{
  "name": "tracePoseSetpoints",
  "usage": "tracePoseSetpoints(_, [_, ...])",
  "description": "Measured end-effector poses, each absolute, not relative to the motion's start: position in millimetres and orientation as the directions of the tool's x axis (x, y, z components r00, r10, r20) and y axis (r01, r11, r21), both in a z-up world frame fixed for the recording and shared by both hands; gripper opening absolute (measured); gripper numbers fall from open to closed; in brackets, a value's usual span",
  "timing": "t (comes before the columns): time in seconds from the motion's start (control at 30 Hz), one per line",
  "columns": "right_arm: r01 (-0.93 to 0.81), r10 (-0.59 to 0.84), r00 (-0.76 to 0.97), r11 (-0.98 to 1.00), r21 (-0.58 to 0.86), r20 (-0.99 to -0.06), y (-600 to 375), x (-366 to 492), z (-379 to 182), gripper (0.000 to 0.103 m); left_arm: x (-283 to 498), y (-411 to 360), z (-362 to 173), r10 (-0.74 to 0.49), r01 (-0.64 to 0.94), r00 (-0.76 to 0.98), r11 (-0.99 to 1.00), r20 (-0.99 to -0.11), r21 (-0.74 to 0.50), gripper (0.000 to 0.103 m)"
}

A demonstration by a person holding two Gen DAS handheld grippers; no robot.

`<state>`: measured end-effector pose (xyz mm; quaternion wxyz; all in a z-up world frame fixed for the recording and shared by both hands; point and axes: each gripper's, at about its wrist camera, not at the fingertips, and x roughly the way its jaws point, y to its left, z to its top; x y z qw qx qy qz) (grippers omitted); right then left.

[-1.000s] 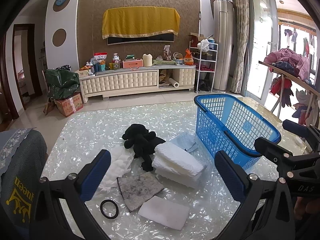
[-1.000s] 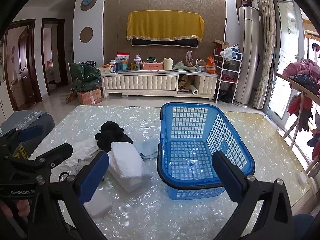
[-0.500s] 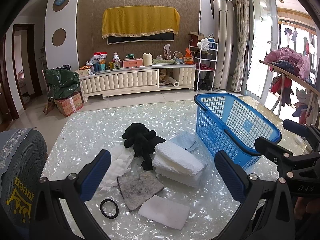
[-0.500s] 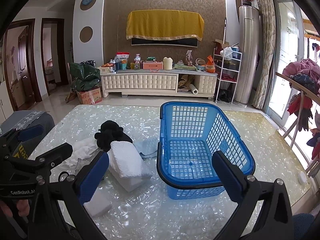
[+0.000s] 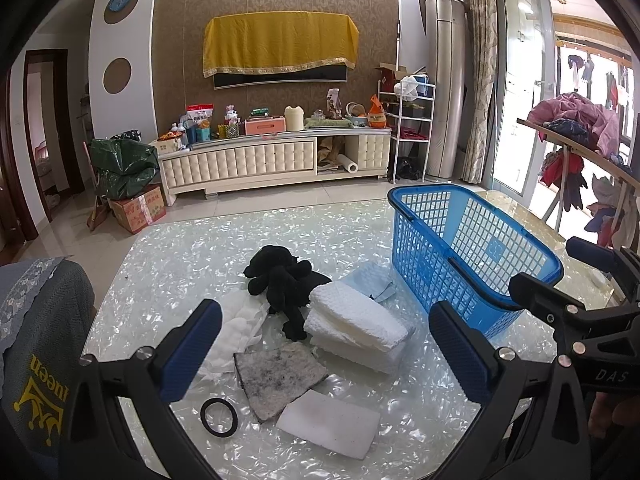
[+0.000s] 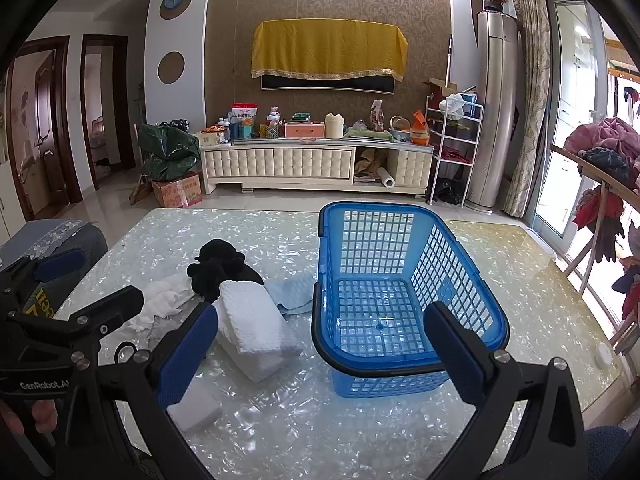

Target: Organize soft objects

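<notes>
Holding almost motionless since a second ago, both left tongs (image 5: 325, 360) and right tongs (image 6: 320, 354) hover spread and empty, the soft pile—folded white towel (image 5: 357, 325), black plush toy (image 5: 280, 276)—still on the pearly bench (image 5: 168, 276) beside the empty blue plastic basket (image 6: 400, 300).

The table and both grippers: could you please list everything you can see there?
basket: 1, blue, table's right side, empty
towel: 1, white, folded, left of basket
blue cloth: 1, pale blue, between towel and basket
black cloth: 1, black, behind towel
white cloth: 1, white, crumpled, left of towel
grey pad: 1, grey, in front of towel
white pad: 1, white, nearest edge
ring: 1, black, left of white pad
table: 1, pearly white
left gripper: open, empty
right gripper: open, empty
</notes>
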<state>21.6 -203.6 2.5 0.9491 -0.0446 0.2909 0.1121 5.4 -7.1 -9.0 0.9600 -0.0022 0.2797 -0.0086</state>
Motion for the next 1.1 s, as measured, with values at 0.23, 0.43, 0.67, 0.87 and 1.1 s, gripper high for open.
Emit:
tracePoseSetpoints(0.23, [-0.237,0.184,0.804,0.971,-0.021,-0.566,-205.0,21.5,1.6,0.103,5.1,-7.2,-8.6,-0.018,0.015,0.844,1.0,-0.537,-0.01,0.103])
tracePoseSetpoints(0.43, [-0.238,0.185,0.804,0.971,-0.021,-0.566,-205.0,21.8,1.9,0.103,5.3,-7.7,-8.3,-0.018,0.015,0.844,1.0,-0.537,-0.009,0.103])
tracePoseSetpoints(0.67, [-0.236,0.181,0.802,0.972,-0.023,-0.569,-205.2,22.8,1.2,0.103,5.3,-7.0,-8.3,-0.017,0.015,0.842,1.0,-0.539,-0.009,0.103])
tracePoseSetpoints(0.87, [-0.235,0.181,0.8,0.972,-0.021,-0.572,-205.7,23.0,0.8,0.103,5.3,-6.0,-7.6,-0.019,0.017,0.842,1.0,-0.539,-0.009,0.103])
tracePoseSetpoints(1.1, [-0.236,0.181,0.8,0.972,-0.022,-0.572,-205.4,23.2,1.2,0.103,5.0,-5.2,-6.6,-0.022,0.018,0.846,1.0,-0.533,-0.013,0.103])
